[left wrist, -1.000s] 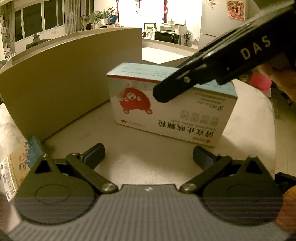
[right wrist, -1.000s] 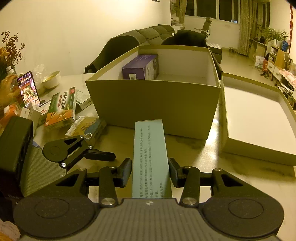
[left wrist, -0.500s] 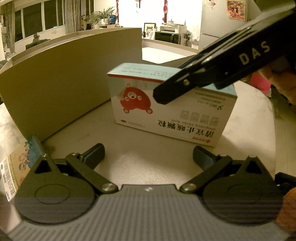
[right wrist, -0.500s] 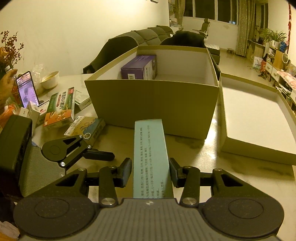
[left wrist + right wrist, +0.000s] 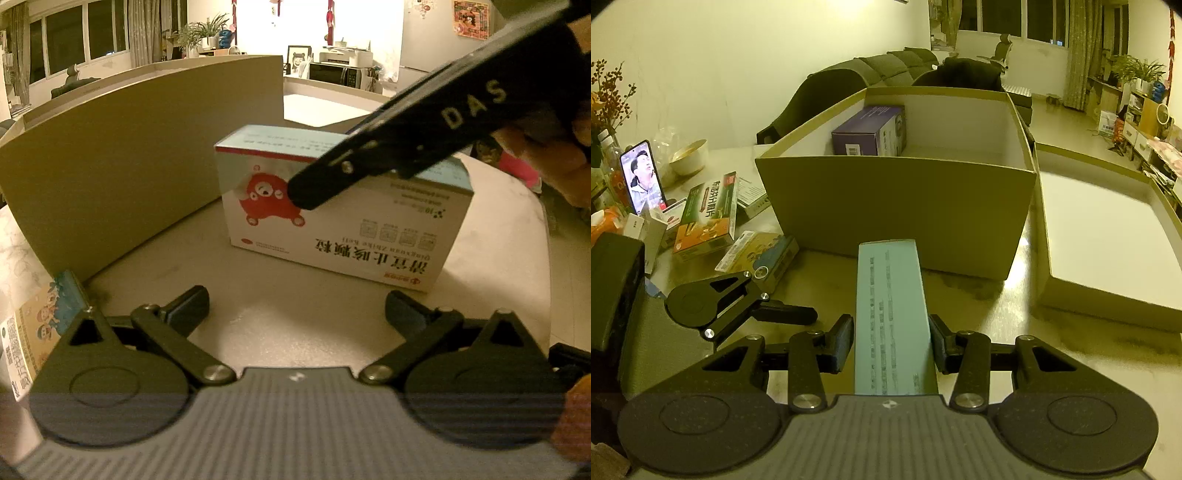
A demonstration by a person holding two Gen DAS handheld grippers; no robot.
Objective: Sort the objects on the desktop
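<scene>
Right wrist view: purple carton (image 5: 868, 132) inside open cardboard box (image 5: 901, 206).

Home living room: sofa (image 5: 886, 68), houseplants (image 5: 207, 33)

Not much moved, honestly. The right gripper's finger (image 5: 317, 184) slid lower across the medicine box (image 5: 343, 221) and ended up covering part of the red bear. Over by the phone (image 5: 642, 177), the hand that had been next to it was gone.

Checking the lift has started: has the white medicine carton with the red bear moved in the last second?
No. The white medicine carton with the red bear sits where it was beside the tall cardboard box wall.
</scene>
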